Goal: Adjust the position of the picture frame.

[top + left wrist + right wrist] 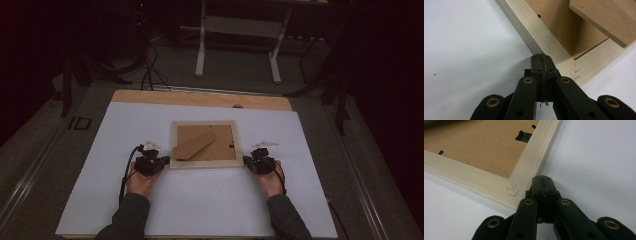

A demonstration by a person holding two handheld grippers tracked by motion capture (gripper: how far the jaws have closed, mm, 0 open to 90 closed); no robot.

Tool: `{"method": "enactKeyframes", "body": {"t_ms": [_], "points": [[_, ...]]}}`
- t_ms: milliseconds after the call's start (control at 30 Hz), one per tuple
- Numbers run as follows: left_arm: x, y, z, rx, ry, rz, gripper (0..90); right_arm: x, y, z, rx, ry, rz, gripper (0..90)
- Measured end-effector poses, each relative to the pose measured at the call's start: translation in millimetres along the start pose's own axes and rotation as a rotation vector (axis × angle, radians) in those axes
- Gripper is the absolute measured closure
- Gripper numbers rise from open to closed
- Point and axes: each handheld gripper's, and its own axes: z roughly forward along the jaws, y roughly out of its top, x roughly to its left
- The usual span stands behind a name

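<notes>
A pale wooden picture frame (204, 163) lies face down in the middle of the white table sheet (200, 200), its brown backing board (220, 145) and fold-out stand (194, 145) facing up. My left gripper (159, 161) sits at the frame's near left corner (574, 72), jaws shut with nothing between them, tips (541, 57) against the frame's outer edge. My right gripper (248, 161) sits at the near right corner (514, 191), jaws also shut and bare, tips (542, 178) touching the frame's side. A black turn clip (523, 136) shows on the backing.
The sheet covers a wooden tabletop (200, 98) whose far edge is bare. Beyond it stand a white desk frame (239, 37) and cables on a dark floor (150, 70). White surface stretches on every side of the frame.
</notes>
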Motion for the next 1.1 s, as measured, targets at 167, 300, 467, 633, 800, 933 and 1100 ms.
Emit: {"method": "enactKeyframes", "body": {"t_ms": [167, 300, 467, 633, 800, 933, 1100], "points": [[-1.8, -2.7, -3.0, 0.001, 0.012, 0.010, 90.0, 2.5, -5.7, -2.4, -0.016, 0.014, 0.018, 90.0], [-2.6, -5.1, -4.9, -0.002, 0.015, 0.013, 90.0, 5.3, -11.6, -3.9, -0.041, 0.018, 0.047, 90.0], [-0.7, -8.5, -7.9, -0.008, 0.012, 0.007, 90.0, 9.8, -12.3, -5.6, -0.030, 0.015, 0.036, 90.0], [1.8, -13.4, -11.9, -0.019, 0.012, 0.001, 90.0, 15.6, -13.4, -6.7, -0.021, 0.023, 0.024, 90.0], [1.2, -15.3, -14.2, -0.018, 0.022, 0.008, 90.0, 17.5, -14.1, -6.7, -0.023, 0.030, 0.020, 90.0], [0.9, -16.7, -15.7, -0.019, 0.025, 0.005, 90.0, 19.3, -14.1, -7.4, -0.016, 0.029, 0.012, 90.0], [-0.3, -17.6, -17.6, -0.014, 0.040, 0.013, 90.0, 22.0, -13.8, -7.3, -0.015, 0.019, 0.000, 90.0]]}}
